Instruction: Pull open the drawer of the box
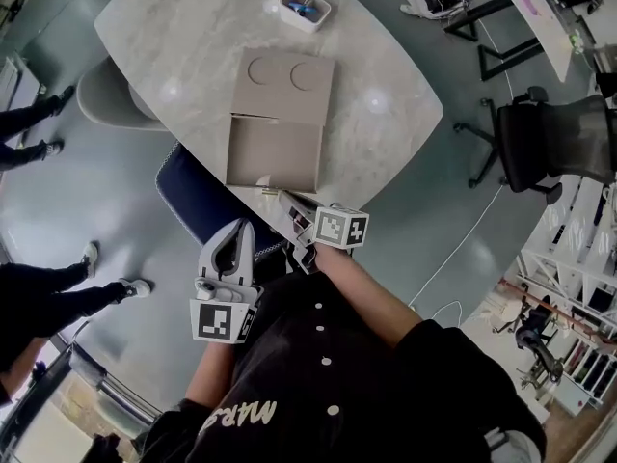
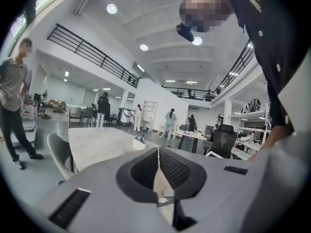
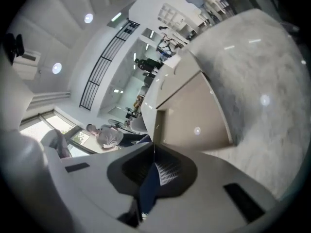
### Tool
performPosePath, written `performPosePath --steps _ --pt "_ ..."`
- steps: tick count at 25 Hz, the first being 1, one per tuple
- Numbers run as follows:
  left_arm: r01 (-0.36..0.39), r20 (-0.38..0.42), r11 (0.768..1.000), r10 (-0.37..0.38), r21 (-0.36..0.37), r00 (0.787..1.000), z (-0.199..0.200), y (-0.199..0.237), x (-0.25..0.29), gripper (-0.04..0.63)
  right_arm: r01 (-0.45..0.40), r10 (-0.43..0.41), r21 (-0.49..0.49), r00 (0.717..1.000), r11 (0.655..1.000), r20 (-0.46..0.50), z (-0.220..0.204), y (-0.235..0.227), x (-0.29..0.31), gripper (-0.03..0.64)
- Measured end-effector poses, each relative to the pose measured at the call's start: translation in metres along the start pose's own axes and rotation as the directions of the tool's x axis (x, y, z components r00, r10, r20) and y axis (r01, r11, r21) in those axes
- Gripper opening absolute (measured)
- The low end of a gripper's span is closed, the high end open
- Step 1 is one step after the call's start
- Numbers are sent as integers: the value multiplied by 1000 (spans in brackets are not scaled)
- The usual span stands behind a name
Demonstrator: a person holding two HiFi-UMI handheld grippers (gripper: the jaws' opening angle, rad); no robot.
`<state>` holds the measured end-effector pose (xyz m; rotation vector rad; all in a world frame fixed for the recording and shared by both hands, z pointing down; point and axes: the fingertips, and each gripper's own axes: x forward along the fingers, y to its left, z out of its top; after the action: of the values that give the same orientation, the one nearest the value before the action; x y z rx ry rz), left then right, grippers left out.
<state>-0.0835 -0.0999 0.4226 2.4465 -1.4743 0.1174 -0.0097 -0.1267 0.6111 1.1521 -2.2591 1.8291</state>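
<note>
On the marble table [image 1: 386, 114] lies a flat beige box [image 1: 286, 83] with two round marks on its lid. Its drawer [image 1: 275, 152] stands pulled out toward me, showing an empty inside. My right gripper [image 1: 285, 201] hovers just off the drawer's front edge, jaws shut with nothing between them. The right gripper view has the shut right gripper [image 3: 154, 148] facing the open drawer [image 3: 194, 113]. My left gripper [image 1: 240, 228] is held low beside the table, above a blue chair, also shut and empty. Its tips meet in the left gripper view [image 2: 158, 150].
A small white tray [image 1: 306, 8] with pens sits at the table's far end. A blue chair [image 1: 188, 196] is tucked under the near edge and a grey chair [image 1: 108, 95] stands at the left. People's legs [image 1: 58, 297] are on the left; a black office chair [image 1: 554, 143] on the right.
</note>
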Motion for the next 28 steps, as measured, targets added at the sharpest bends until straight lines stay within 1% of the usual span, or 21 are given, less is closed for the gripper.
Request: performPosePath --steps 4,7,10,13,15,18,21,23,28 --pt "-25 40 1000 24 15 999 22 7 7 18 -49 69 -153 989 987 128 59 37 -24 -3" --pt "-29 79 999 26 30 997 41 9 9 18 -52 115 -282 971 958 210 100 67 -49 -3" --pt "-45 115 998 40 42 993 60 15 9 18 -30 168 -417 939 908 299 136 96 -78 -3" --pt "-61 157 996 51 57 986 81 25 13 18 17 220 -541 903 841 370 164 122 -107 -3" --pt "-70 173 995 57 68 983 91 30 12 18 63 237 -604 884 795 403 172 136 -124 -3" --pt "-75 194 993 57 86 979 106 36 13 17 144 249 -668 855 730 456 180 152 -147 -3" --pt "-81 216 992 57 101 975 119 41 15 18 228 260 -711 822 665 507 187 166 -166 -3" --pt "-89 220 991 64 103 973 126 42 12 18 264 263 -722 808 640 528 187 172 -177 -3" --pt "-95 231 989 67 109 971 136 42 9 18 324 256 -731 788 601 560 185 178 -189 -3"
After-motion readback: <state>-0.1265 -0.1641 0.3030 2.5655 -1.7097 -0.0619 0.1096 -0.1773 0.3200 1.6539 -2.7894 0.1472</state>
